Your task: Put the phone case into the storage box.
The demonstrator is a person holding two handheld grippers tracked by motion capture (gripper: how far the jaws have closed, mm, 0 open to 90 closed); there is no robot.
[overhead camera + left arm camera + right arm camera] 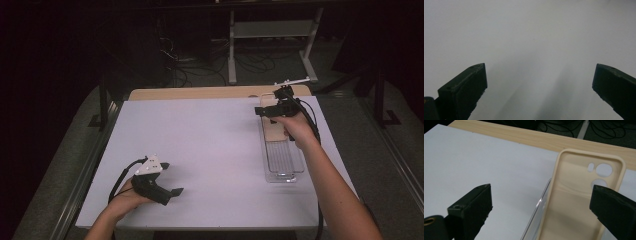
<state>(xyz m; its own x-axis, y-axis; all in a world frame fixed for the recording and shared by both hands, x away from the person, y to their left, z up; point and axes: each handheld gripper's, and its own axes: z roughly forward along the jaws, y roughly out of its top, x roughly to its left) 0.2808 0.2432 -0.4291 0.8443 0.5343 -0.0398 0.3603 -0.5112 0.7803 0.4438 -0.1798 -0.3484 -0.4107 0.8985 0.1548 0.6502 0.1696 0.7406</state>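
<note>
Dim room; the white rectangular table sheet (210,145) is evenly lit from above, far floor nearly black. Soft streaky shadows run across the sheet in the left gripper view, whose black jaws are blurred. The beige rubbery phone case (579,202) is reasonably sharp, no glare.

I see a matt white sheet (210,150) covering the table, smooth and paper-like, with a strip of pale wood grain (524,137) bare along its far edge. My tray (283,160) looks like clear glossy plastic, ribbed on its floor. The phone case (576,195) in it is beige with a soft, matt, rubbery look. Both grippers' jaws are matt black plastic with slightly rough edges. The left gripper (169,179) carries a plate (149,166) of flat white plastic.
</note>
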